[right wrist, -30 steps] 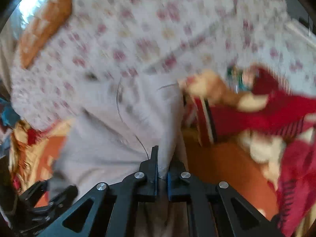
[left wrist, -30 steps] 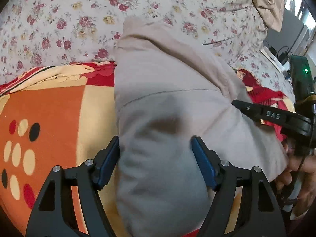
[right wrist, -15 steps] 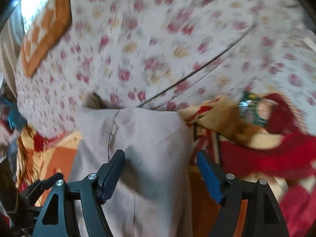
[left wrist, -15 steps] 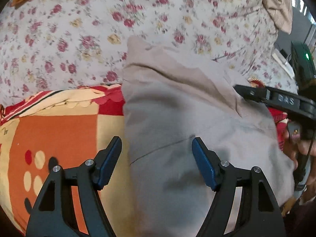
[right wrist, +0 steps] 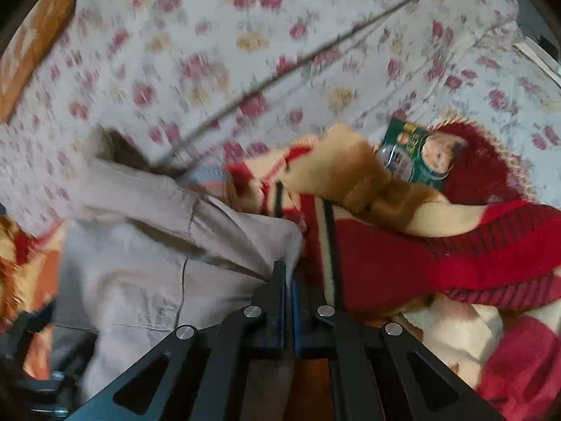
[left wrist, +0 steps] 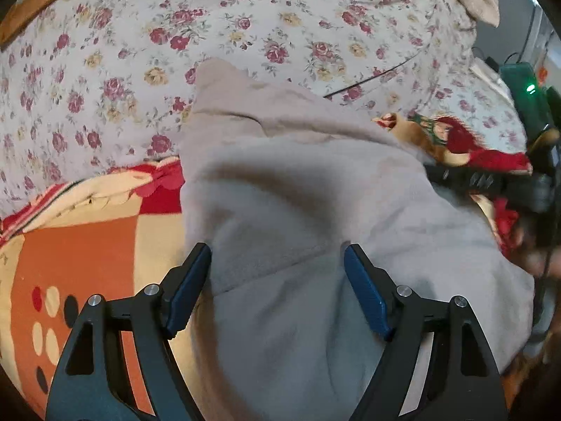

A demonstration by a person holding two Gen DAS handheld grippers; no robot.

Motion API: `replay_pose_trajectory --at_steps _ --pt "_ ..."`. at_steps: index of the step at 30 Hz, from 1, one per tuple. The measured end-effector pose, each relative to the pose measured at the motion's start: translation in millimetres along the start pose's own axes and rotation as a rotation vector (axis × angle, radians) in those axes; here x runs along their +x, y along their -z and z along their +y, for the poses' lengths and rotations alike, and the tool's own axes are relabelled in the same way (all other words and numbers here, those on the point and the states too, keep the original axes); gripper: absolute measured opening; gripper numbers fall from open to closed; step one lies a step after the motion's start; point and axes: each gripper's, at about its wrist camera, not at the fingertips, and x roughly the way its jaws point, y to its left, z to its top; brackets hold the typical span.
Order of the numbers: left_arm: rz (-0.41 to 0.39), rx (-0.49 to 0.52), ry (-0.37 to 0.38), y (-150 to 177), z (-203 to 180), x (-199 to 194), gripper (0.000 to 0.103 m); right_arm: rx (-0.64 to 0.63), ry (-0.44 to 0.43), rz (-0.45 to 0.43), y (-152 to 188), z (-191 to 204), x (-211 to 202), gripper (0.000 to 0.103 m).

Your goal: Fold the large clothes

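1. Floral bedding, pale with red and yellow roses, fills the background of both views; an orange, cream and red blanket is spread over it.
2. On that blanket a large grey-beige garment is laid, its upper end reaching onto the floral bedding.
3. Directly above the garment the left gripper is seen with its blue-padded fingers set wide apart; the jaws have just been opening further. Cloth lies under the gap, but it is not pressed by the pads.
4. At the garment's right edge the right gripper is seen with its jaws brought together, having just been closing; a thin edge of the grey-beige cloth is pinched between the pads.
5. To the right of the garment, bunched red and cream blanket folds are seen, with a green printed packet tucked among them (its wording is too blurred to be read).
6. Beyond the garment's right side in the left wrist view, a dark device with a green light is visible.
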Motion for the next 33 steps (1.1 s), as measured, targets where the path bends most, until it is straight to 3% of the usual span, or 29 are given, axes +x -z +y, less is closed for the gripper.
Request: replay_pose_trajectory --at_steps 2,3,4,6,7,9,13,15,18,20,21,22,23,24,25,27,33 --pt "0.018 -0.023 0.049 6 11 -12 0.078 0.026 -0.021 -0.025 -3 -3 -26 0.007" --pt "0.021 -0.021 0.063 9 14 -17 0.078 0.030 -0.040 -0.030 -2 -4 -37 0.017" --pt "0.020 -0.012 0.072 12 17 -24 0.078 0.026 -0.070 -0.032 1 -4 -49 0.042" --pt "0.011 -0.001 0.072 21 21 -36 0.078 0.007 -0.139 -0.041 11 0 -69 0.075" --pt "0.011 -0.003 0.083 25 23 -42 0.078 -0.010 -0.180 -0.050 19 4 -77 0.078" --pt "0.019 -0.037 0.132 34 31 -50 0.079 -0.063 -0.230 -0.030 34 15 -79 0.078" --pt "0.050 -0.197 0.252 48 55 -47 0.084 -0.054 -0.215 0.072 58 12 -44 0.078" --pt "0.069 -0.282 0.295 52 66 -33 0.090 0.067 -0.347 0.085 65 -1 -29 0.079" --pt "0.128 -0.383 0.372 58 74 -3 0.093 0.168 -0.453 0.144 67 -13 -18 0.079" --pt "0.100 -0.407 0.391 58 72 4 0.102 0.168 -0.474 0.143 68 -14 -16 0.079" --pt "0.089 -0.383 0.376 57 66 4 0.102 0.156 -0.483 0.145 68 -12 -14 0.076" --pt "0.093 -0.349 0.365 54 59 5 0.101 0.138 -0.505 0.151 67 -6 -12 0.063" --pt "0.088 -0.303 0.375 51 51 3 0.092 0.132 -0.522 0.155 67 -2 -13 0.059" --pt "0.088 -0.273 0.383 49 46 1 0.069 0.120 -0.532 0.150 65 5 -15 0.053" --pt "0.071 -0.240 0.336 48 42 -7 0.052 0.100 -0.534 0.144 64 11 -17 0.048" --pt "0.035 -0.161 0.304 46 36 -29 0.034 0.039 -0.532 0.121 65 25 -29 0.045" --pt "-0.027 -0.094 0.314 72 59 -124 0.032 -0.035 -0.682 0.117 95 56 -85 0.043"
